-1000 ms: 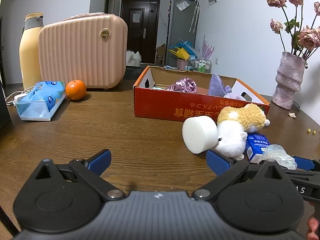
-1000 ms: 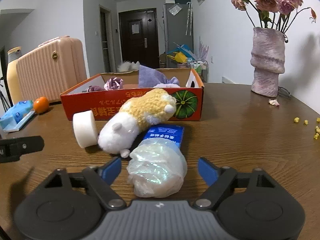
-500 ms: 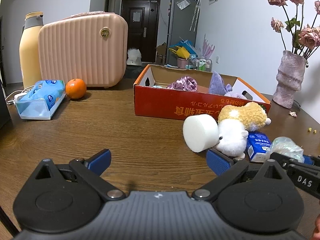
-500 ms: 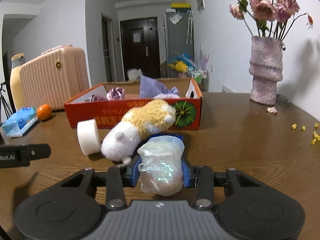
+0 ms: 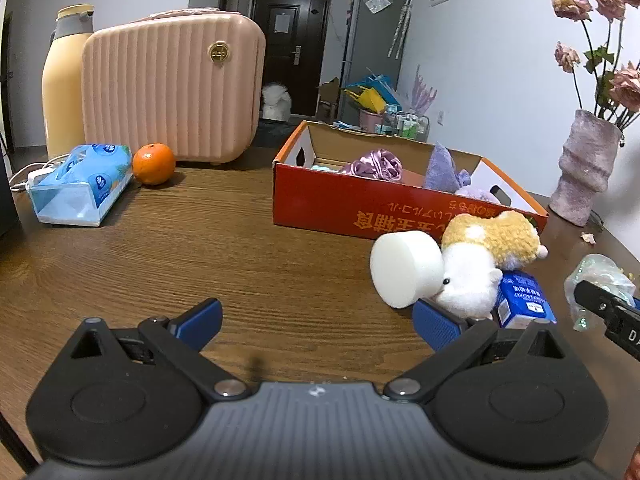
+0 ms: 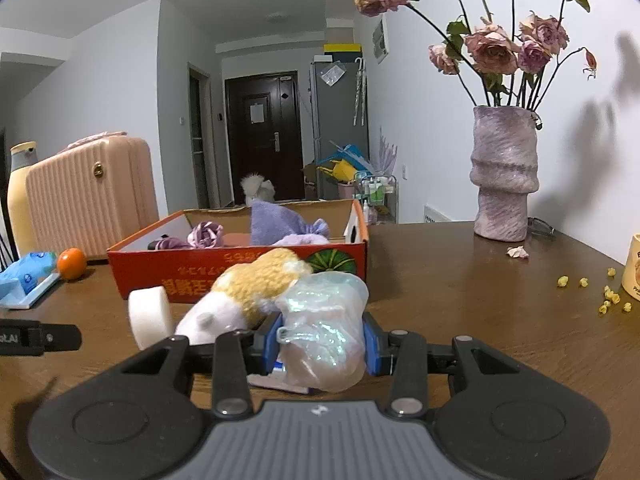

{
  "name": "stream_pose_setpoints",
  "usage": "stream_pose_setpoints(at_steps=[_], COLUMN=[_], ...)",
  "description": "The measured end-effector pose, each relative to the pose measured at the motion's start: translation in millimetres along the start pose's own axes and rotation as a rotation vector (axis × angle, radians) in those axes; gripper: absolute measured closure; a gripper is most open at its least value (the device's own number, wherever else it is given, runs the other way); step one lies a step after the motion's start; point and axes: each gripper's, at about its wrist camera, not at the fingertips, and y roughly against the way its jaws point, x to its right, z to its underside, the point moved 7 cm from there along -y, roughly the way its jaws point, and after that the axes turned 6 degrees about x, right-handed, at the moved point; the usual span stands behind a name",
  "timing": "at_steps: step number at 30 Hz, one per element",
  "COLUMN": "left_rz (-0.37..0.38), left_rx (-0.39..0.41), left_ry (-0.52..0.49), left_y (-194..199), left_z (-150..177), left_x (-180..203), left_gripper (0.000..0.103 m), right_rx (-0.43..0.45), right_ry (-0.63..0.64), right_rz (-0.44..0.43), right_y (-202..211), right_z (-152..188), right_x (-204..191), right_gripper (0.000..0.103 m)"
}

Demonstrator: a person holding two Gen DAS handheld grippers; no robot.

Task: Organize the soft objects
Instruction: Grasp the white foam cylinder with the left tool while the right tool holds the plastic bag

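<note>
Left wrist view: left tongs [image 5: 316, 322] spread wide over bare wooden surface [image 5: 240, 264], nothing between the blue pads. Ahead to the right, a white foam cylinder [image 5: 406, 268] lies on its side, touching a white-and-yellow plush [image 5: 480, 256]. A blue carton [image 5: 524, 300] lies just beside the plush. Behind them stands an orange box [image 5: 360, 204] holding purple soft items [image 5: 376, 164]. At far right, a crinkled clear bag [image 5: 596, 276] shows behind part of the right tongs. Far left: tissue pack [image 5: 80, 188], orange [image 5: 154, 163], pink case [image 5: 172, 88], yellow flask [image 5: 64, 80]. Vase [image 5: 586, 172] with dried roses at right.

Right wrist view: right tongs [image 6: 322, 342] clamped on the bag [image 6: 324, 328], both blue pads pressing its sides; the bag bulges above and in front of them. Whether it is clear of the surface cannot be told. Plush [image 6: 248, 296] lies just left of the bag, touching it; cylinder [image 6: 150, 316] further left. Box [image 6: 240, 264] stands behind, purple items [image 6: 280, 224] inside. Vase [image 6: 504, 176] at right back, yellow crumbs [image 6: 600, 292] scattered at far right. Part of the left tool shows at the left edge.
</note>
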Motion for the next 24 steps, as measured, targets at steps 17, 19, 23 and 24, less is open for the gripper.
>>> stream_pose_setpoints(at_steps=[17, 19, 23, 24], left_rz=[0.003, -0.014, -0.04, -0.049], left_rx=[0.006, 0.015, 0.017, 0.018], left_ry=[-0.029, -0.04, -0.065, -0.072], left_y=[-32, -37, -49, -52], left_z=[-7, -8, -10, -11], left_x=[51, 57, 66, 67], left_gripper=[0.0, 0.0, 0.0, 0.0], right_rx=[0.039, 0.037, 0.029, 0.029], right_ry=[0.018, 0.019, 0.015, 0.015], right_rz=[0.05, 0.057, 0.071, 0.074], right_y=[-15, -17, -22, -23], right_z=[-8, -8, -8, -8], right_x=[32, 35, 42, 43], right_gripper=[0.063, 0.063, 0.063, 0.063])
